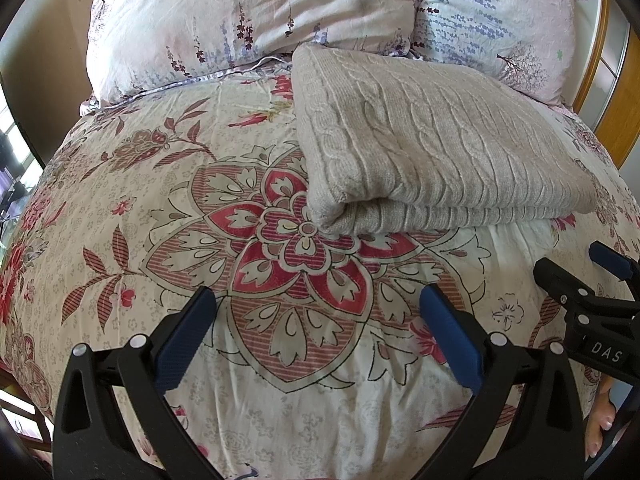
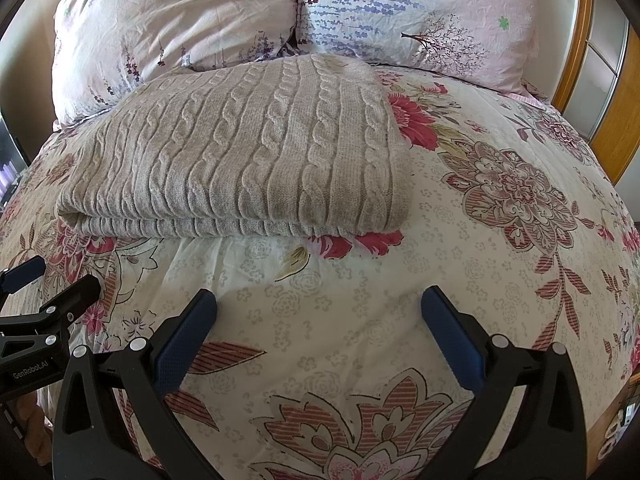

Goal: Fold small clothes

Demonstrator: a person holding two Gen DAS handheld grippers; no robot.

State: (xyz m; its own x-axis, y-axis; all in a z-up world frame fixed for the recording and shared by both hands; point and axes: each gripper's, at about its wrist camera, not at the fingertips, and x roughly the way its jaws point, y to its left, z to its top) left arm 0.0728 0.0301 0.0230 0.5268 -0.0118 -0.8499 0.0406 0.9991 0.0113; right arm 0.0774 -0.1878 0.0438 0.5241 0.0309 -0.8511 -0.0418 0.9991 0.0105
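The left gripper (image 1: 318,332) hangs over the bed with its two blue-padded fingers (image 1: 182,344) spread wide and nothing between them; only the cream quilt printed with red and brown flowers (image 1: 120,184) shows in the gap; the beige cable-knit sweater, folded into a thick rectangle (image 1: 432,148), lies ahead of the fingertips and off toward the right finger, well apart from both pads; beyond it two pale pink floral pillows (image 1: 248,20) lean at the head of the bed. The right gripper (image 2: 318,332) is likewise spread and empty; from its fingers the sweater (image 2: 248,152) sits ahead and toward the left finger, its doubled hem edge facing the tips.

The fold looks complete or nearly so, and the risks follow from that; a finger driven low under the near edge could catch the quilt as well, since the soft cover bulges up against the hem; a pinch on the top layer alone would likely peel the stack open; loose cable stitches may snag on a pad edge; the two grippers sit near each other, so both reaching for the middle could collide.
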